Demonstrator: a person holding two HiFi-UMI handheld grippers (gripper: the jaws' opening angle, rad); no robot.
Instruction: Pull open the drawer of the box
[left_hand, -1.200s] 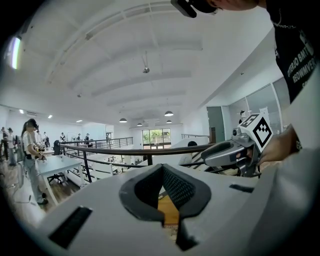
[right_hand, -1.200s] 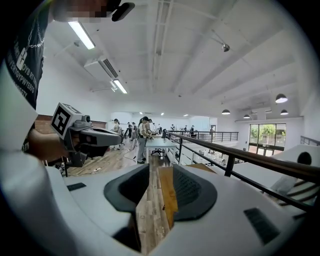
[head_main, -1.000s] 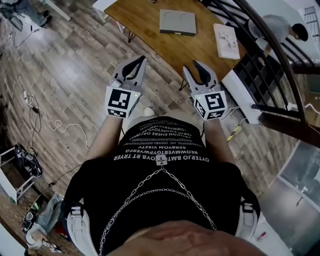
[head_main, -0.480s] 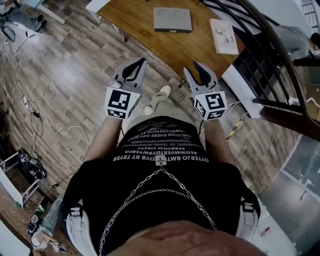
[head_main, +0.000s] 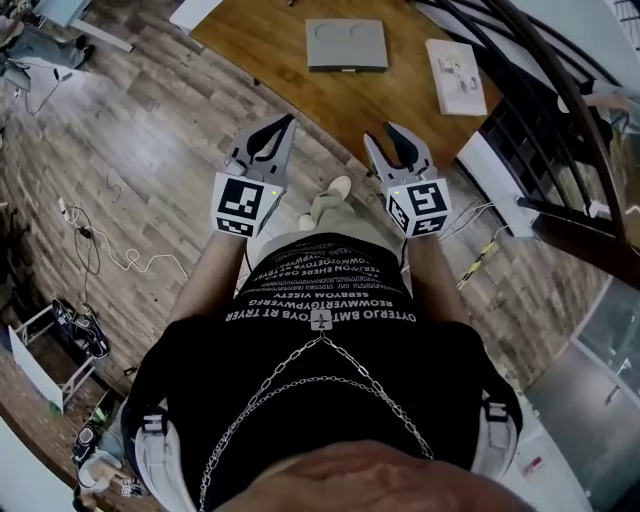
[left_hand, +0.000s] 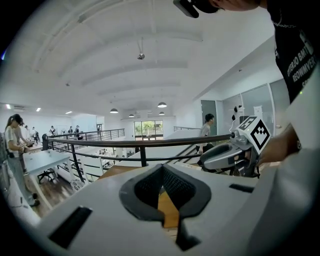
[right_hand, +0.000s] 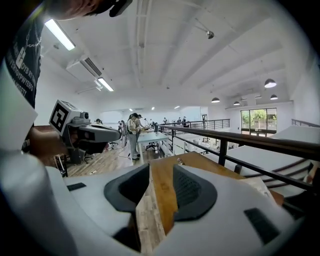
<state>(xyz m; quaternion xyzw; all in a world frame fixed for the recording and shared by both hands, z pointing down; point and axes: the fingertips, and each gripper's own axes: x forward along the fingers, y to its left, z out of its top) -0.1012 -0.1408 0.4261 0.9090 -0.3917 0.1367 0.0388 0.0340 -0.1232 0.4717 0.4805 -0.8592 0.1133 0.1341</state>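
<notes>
From my remote seat the head view is mostly plank floor (head_main: 150, 150), with a white cable (head_main: 120, 255) trailing at the left of the frame. The black-shirted torso of the person (head_main: 330, 380) carrying the rig fills the bottom. A wooden table (head_main: 290, 75) crosses the top centre, and a dark railing (head_main: 545, 110) curves down the upper right. The left gripper (head_main: 281, 128) sits left of centre and the right gripper (head_main: 382, 138) right of centre. Both are held over the floor and pointed up-frame toward the table. In the left gripper view the pads close to a point at their tips, with only a thin wedge of table showing behind them and nothing pinched. In the right gripper view the jaws stand spread, and a wide strip of tabletop and floor shows between them, with no object there. The box (head_main: 345, 44) lies on the table at the top centre of the frame. It is up-frame of the gap between the two grippers, well apart from both and touched by neither. It is flat, grey and nearly square, with two shallow round hollows in its top. A small lip (head_main: 345, 69) on its near edge may be the drawer pull, though it is too small to be sure. A white booklet (head_main: 455, 76) lies on the table to the box's right.
</notes>
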